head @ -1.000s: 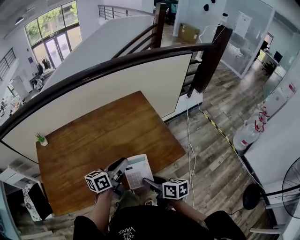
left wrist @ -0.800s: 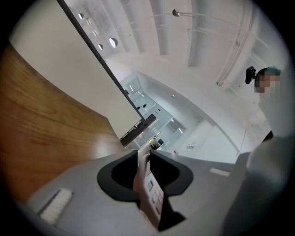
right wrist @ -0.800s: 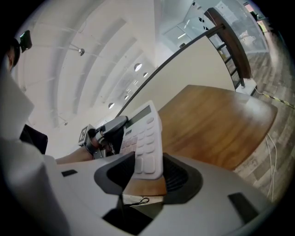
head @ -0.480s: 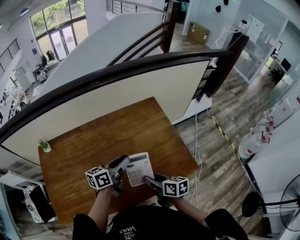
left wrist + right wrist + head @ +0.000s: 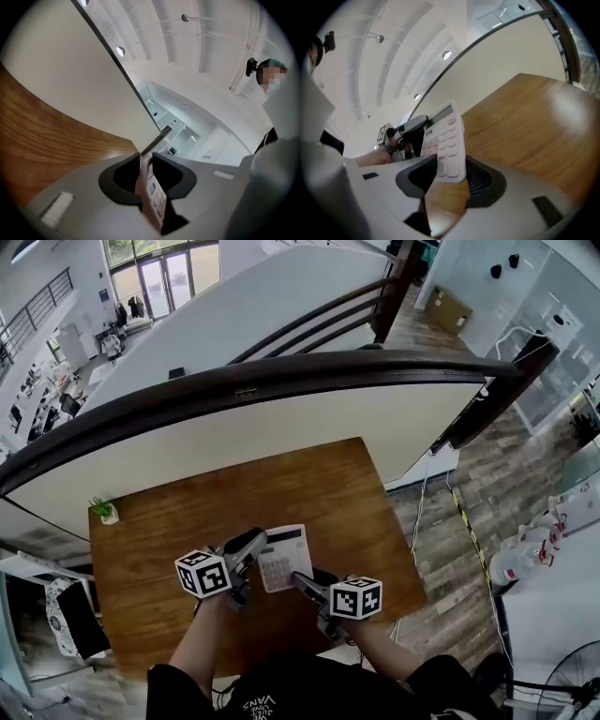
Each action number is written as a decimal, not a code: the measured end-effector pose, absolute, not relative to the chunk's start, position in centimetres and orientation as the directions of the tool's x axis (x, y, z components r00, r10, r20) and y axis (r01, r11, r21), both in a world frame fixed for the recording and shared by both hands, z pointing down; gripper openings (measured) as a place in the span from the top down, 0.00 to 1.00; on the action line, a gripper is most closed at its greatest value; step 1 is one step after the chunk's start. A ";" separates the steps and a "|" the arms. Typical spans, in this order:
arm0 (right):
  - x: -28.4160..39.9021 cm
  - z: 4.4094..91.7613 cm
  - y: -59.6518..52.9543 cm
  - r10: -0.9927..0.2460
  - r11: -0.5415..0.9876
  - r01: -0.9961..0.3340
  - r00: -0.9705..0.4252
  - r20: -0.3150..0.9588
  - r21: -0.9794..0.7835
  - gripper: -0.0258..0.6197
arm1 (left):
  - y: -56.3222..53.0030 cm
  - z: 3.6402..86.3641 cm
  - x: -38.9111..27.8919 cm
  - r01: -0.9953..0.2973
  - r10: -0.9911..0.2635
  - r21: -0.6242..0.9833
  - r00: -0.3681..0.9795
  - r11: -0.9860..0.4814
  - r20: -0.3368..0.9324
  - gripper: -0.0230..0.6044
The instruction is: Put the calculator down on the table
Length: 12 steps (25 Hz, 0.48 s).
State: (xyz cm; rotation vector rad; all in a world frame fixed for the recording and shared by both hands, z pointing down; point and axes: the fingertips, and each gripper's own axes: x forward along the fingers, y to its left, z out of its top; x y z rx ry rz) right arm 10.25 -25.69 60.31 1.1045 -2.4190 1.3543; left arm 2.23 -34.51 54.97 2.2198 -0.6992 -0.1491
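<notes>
A white calculator [image 5: 283,557] hangs just above the near middle of the wooden table [image 5: 187,521], keys up. My left gripper [image 5: 255,542] is shut on its left edge, and my right gripper [image 5: 298,577] is shut on its near right corner. In the left gripper view the calculator [image 5: 151,190] runs edge-on between the dark pads of the left gripper [image 5: 146,164]. In the right gripper view its key face [image 5: 445,140] tilts up out of the right gripper [image 5: 451,171], and the left gripper holds the far side.
A small potted plant [image 5: 105,511] stands at the table's far left corner. A white half wall with a dark handrail [image 5: 281,376] borders the far side. Cables [image 5: 417,512] and bottles [image 5: 525,559] are on the floor to the right, and a dark case [image 5: 70,615] to the left.
Both grippers have carried the calculator forward from the table's near edge to over its near middle. The head view has shifted so the table sits more centrally.
</notes>
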 end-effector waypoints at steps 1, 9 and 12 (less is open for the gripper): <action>9.9 60.6 -26.5 -0.521 0.320 -0.668 -0.716 0.464 -0.672 0.69 | -35.3 55.3 1.8 -0.442 -0.537 0.722 0.836 -0.532 0.115 0.85; 7.1 63.0 -31.6 -0.476 0.337 -0.680 -0.720 0.505 -0.652 0.69 | -40.2 58.5 -1.4 -0.490 -0.581 0.728 0.799 -0.479 0.156 0.85; 6.1 63.9 -33.8 -0.463 0.351 -0.680 -0.723 0.512 -0.643 0.69 | -42.4 59.3 -2.5 -0.511 -0.593 0.716 0.788 -0.476 0.169 0.85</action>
